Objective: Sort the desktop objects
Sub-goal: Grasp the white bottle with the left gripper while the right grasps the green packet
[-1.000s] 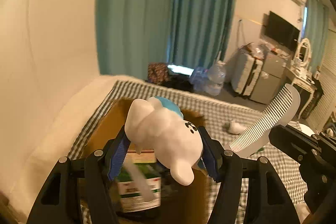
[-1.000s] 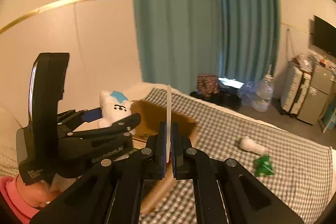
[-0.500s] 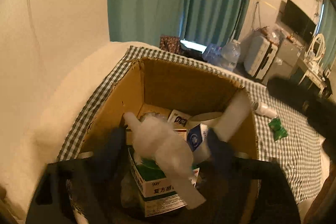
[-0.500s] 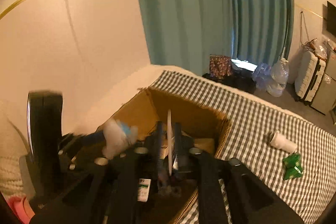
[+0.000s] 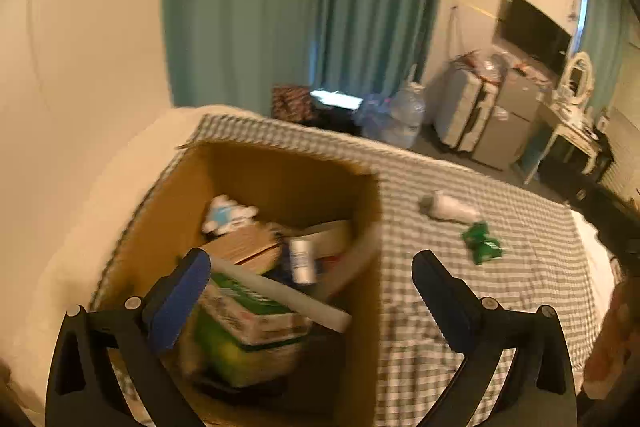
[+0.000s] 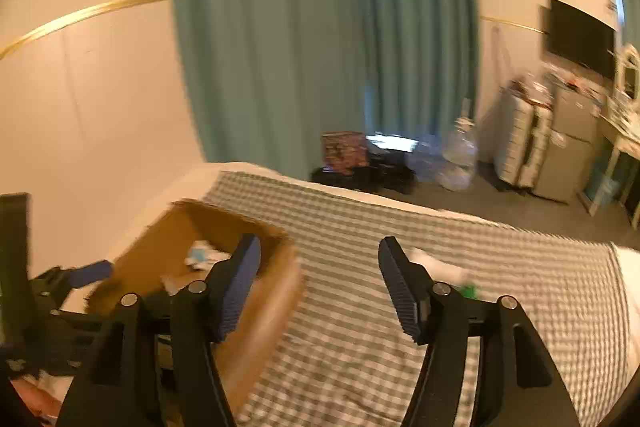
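Note:
An open cardboard box [image 5: 280,163] stands on the checked cloth and also shows in the right wrist view [image 6: 256,311]. Inside lie the white plush toy [image 5: 226,215], the white comb [image 5: 280,295], a green and white carton [image 5: 244,315] and a small bottle [image 5: 302,261]. My left gripper [image 5: 310,275] is open and empty above the box's near right corner. My right gripper [image 6: 320,267] is open and empty, to the right of the box. A white bottle [image 5: 450,207] and a green packet [image 5: 482,247] lie on the cloth to the right.
The checked cloth [image 5: 500,307] covers a bed against the cream wall. Teal curtains [image 5: 304,7] hang behind. Suitcases [image 5: 480,115], a water jug [image 5: 404,115], a TV and a dressing table stand at the far right.
Both grippers have opened. The plush toy left my left gripper and the comb left my right gripper; both now lie in the box. Both grippers have lifted and shifted right.

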A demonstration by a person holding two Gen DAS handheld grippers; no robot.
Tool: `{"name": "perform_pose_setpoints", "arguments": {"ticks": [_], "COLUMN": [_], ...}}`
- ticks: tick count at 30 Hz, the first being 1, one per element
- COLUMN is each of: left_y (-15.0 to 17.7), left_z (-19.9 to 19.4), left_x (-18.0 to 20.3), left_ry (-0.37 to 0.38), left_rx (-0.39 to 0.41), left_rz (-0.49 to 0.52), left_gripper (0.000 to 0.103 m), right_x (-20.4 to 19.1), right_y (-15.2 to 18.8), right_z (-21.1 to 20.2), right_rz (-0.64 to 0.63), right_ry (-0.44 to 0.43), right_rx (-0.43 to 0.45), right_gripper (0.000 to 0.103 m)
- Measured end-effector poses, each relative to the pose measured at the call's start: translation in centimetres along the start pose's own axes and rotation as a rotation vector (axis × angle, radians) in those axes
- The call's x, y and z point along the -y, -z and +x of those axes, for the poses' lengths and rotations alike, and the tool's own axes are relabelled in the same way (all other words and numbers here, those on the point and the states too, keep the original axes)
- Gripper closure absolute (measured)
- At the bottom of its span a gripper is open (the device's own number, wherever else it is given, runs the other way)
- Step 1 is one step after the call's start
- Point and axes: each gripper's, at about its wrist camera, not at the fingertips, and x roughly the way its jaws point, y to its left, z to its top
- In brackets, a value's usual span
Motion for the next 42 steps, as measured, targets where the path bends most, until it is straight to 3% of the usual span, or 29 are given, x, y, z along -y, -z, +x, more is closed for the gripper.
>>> {"name": "perform_pose_setpoints", "arguments": {"ticks": [5, 11, 14, 19, 26, 28, 31, 36, 40, 42], "left_y": [0.9, 2.0, 2.1, 2.5, 2.9, 2.8, 2.4, 1.4, 0.3, -0.4], "left_z": [1.0, 5.5, 8.4, 13.8, 21.9, 23.4, 24.4, 25.4, 26.6, 27.6], "left_x": [5.2, 10.4, 13.1, 16.4, 16.9, 16.8, 17.3, 20.6, 22.9, 23.8], "left_ry": [0.060, 0.076, 0.063, 0.040, -0.013, -0.015, 0.004, 0.091, 0.134, 0.095], "left_rx": [-0.007, -0.073, -0.099, -0.129, -0.196, -0.198, -0.177, -0.138, -0.120, -0.102], "left_rz": [0.012, 0.019, 0.074, 0.148, 0.162, 0.152, 0.134, 0.090, 0.038, 0.065], "left_gripper": [0.000, 0.000, 0.000, 0.000, 0.000, 0.000, 0.000, 0.000, 0.000, 0.000], "right_x": [7.4, 13.4, 15.3, 16.4, 19.2, 19.9, 20.7, 24.1, 27.6, 28.8], "right_y": [3.1, 6.5, 7.2, 7.4, 9.5, 10.3, 10.3, 8.8, 9.0, 9.3], "right_z": [-1.4, 1.4, 4.2, 10.7, 19.0, 20.0, 19.1, 15.7, 13.7, 13.2], "right_rz": [0.132, 0.212, 0.229, 0.141, 0.138, 0.127, 0.113, 0.136, 0.248, 0.298], "right_ry": [0.044, 0.090, 0.083, 0.089, 0.095, 0.084, 0.106, 0.221, 0.223, 0.215], "right_rx": [-0.012, -0.081, -0.103, -0.171, -0.305, -0.331, -0.295, -0.201, -0.177, -0.181], "right_gripper": [0.035, 0.034, 0.034, 0.034, 0.035, 0.056, 0.067, 0.068, 0.068, 0.068]}}
